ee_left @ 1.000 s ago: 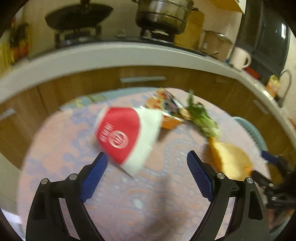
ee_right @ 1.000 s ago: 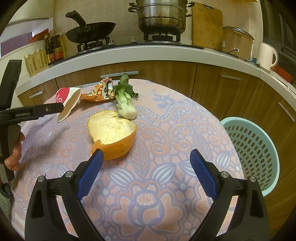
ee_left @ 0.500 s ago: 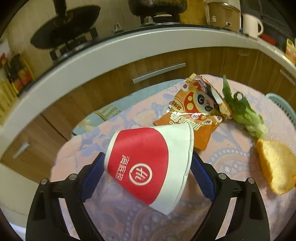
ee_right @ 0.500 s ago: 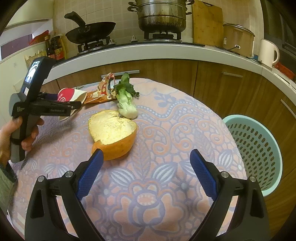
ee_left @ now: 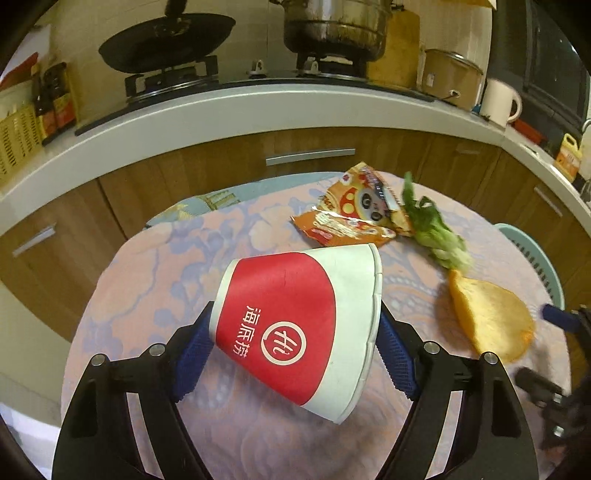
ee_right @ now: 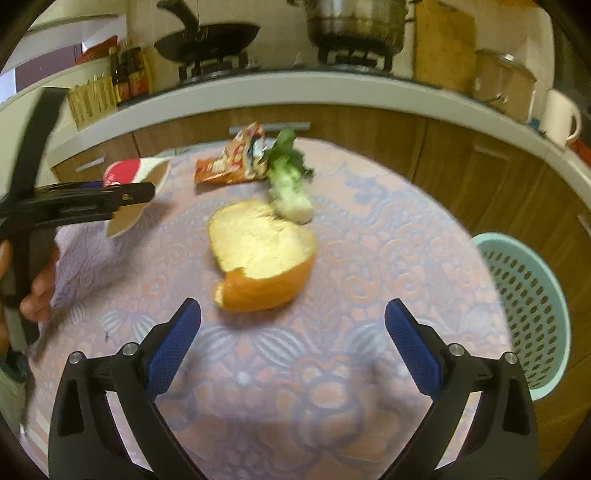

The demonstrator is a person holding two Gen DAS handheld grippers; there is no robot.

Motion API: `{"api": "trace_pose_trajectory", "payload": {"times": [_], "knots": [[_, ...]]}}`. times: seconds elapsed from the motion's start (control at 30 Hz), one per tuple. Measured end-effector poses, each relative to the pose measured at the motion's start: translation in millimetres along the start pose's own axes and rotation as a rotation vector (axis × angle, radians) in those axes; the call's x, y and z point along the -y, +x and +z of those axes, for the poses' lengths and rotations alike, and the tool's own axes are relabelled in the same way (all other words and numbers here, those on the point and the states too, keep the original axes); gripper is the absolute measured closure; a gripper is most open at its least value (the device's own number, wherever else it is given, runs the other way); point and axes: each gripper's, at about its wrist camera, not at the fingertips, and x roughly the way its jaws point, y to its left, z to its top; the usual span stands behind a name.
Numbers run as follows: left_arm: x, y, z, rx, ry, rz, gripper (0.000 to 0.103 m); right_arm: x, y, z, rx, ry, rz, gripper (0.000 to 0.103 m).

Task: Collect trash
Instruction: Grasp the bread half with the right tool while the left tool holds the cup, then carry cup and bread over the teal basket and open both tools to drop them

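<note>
My left gripper [ee_left: 295, 343] is shut on a red and white paper cup [ee_left: 295, 325], held on its side above the table. The cup also shows in the right wrist view [ee_right: 129, 177], held in the left gripper [ee_right: 122, 199]. My right gripper [ee_right: 291, 343] is open and empty, just short of a piece of orange peel [ee_right: 258, 254]. An orange snack wrapper [ee_right: 232, 162] and a bok choy stub [ee_right: 290, 184] lie beyond the peel. The peel [ee_left: 487, 321], wrapper [ee_left: 354, 214] and bok choy [ee_left: 439, 236] also show in the left wrist view.
The round table has a pink patterned cloth [ee_right: 369, 258]. A pale green perforated basket [ee_right: 528, 310] stands beside the table at the right. Wooden cabinets [ee_left: 184, 181] and a counter with a wok [ee_left: 166, 40] and pot [ee_left: 332, 26] lie behind.
My left gripper closed in on the paper cup, took hold of it and lifted it off the cloth. My right gripper has moved forward, closer to the orange peel.
</note>
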Motion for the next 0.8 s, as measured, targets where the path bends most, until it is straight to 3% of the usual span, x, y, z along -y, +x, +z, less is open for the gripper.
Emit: {"api": "trace_pose_trajectory", "payload": {"times": [0.1, 0.23, 0.33, 0.4, 0.47, 0.63, 0.8], "knots": [[-0.4, -10.7, -4.1, 0.005, -0.001, -0.008, 0.025, -7.1, 22.7, 7.9, -0.095, 0.053, 0.07, 0.008], [-3.0, -17.3, -8.1, 0.005, -0.013, -0.016, 0.025, -18.9, 40.6, 14.0, -0.135, 0.063, -0.045, 0.008], [-4.8, -18.5, -10.0, 0.005, -0.023, -0.014, 0.025, -19.8, 41.9, 18.3, -0.115, 0.093, -0.038, 0.009], [-4.5, -18.8, -12.3, 0.004, -0.032, -0.023, 0.025, -23.5, 44.0, 19.9, -0.112, 0.084, -0.053, 0.015], [-3.6, -18.7, -13.5, 0.004, -0.037, -0.032, 0.026, -28.7, 44.7, 20.9, -0.104, 0.058, -0.075, 0.035], [6.8, -21.3, -16.8, -0.001, -0.026, -0.036, 0.026, -30.4, 31.6, 18.5, -0.045, 0.012, -0.093, 0.066], [24.5, -35.4, -15.2, 0.016, 0.004, -0.051, 0.026, -21.5, 7.0, 7.8, -0.014, -0.003, -0.057, 0.074]]}}
